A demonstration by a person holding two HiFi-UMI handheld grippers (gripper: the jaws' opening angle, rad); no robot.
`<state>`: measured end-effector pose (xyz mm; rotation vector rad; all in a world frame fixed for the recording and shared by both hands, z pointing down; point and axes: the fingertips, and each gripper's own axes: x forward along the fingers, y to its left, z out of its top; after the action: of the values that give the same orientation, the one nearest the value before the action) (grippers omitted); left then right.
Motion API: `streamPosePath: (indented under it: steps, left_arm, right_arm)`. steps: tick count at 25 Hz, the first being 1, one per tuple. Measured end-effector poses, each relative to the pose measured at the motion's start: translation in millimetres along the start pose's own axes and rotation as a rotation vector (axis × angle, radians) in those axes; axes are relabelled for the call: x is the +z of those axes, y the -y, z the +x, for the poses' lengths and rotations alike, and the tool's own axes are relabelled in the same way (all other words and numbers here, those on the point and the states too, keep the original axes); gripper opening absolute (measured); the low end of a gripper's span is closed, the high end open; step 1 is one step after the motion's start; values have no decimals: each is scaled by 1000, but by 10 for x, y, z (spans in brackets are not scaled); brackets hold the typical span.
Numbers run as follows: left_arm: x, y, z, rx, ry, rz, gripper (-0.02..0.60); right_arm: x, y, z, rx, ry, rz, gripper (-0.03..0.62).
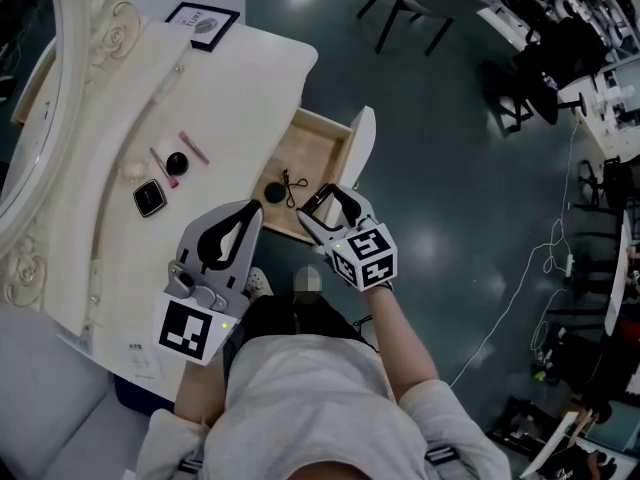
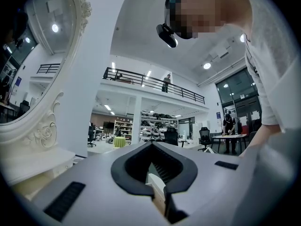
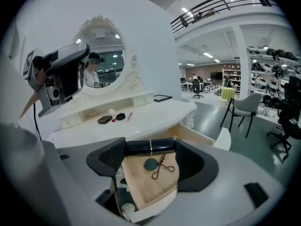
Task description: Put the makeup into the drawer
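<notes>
Makeup is spread over three places, and we count eight pieces in all. At the far left an oval mirror (image 1: 30, 118) in a carved white frame stands on the white dressing table (image 1: 240, 78), whose top is smooth with a curved front edge. Five pieces lie on that top, close together: a pale round puff (image 1: 133, 169), a flat square black compact (image 1: 150, 198), a thin red-tipped stick (image 1: 163, 166), a round black pot (image 1: 177, 161) and a slim pink stick (image 1: 193, 147). One black picture frame (image 1: 203, 24) lies at the table's back.

Our left gripper (image 1: 252, 210) hovers at the table's near edge with its jaws pressed together and nothing between them.

To its right, one drawer (image 1: 310, 133) is pulled out; it has a pale wood floor and a white front. Two pieces lie in it just beside each other: a dark green round piece (image 1: 273, 192) and a thin black wire curler (image 1: 291, 188).

Our right gripper (image 1: 325, 205) hangs over the drawer's near end, its jaws clamped on the ends of one glossy dark blue tube (image 3: 150, 146) with a thin gold band, held crosswise above the wood.

Farther right lies a dark, shiny floor (image 1: 450, 168) in a large, bright workroom with a railed balcony above.
</notes>
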<state>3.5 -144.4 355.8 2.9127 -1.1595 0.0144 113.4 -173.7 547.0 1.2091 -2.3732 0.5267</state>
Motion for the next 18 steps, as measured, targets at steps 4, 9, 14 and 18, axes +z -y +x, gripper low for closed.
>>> streamPosePath:
  steps: [4, 9, 14, 18]
  left_arm:
    - [-37, -42, -6, 4, -8, 0, 12]
    - [-72, -98, -18, 15, -11, -7, 12]
    - [-104, -122, -8, 18, -12, -4, 12]
    - [-105, -153, -8, 24, -7, 4, 12]
  right_arm:
    - [-149, 43, 143, 5, -67, -31, 314]
    - [-346, 87, 339, 22, -170, -96, 314]
    - [-512, 133, 504, 49, -257, -160, 314]
    - [-620, 166, 629, 70, -319, -207, 314]
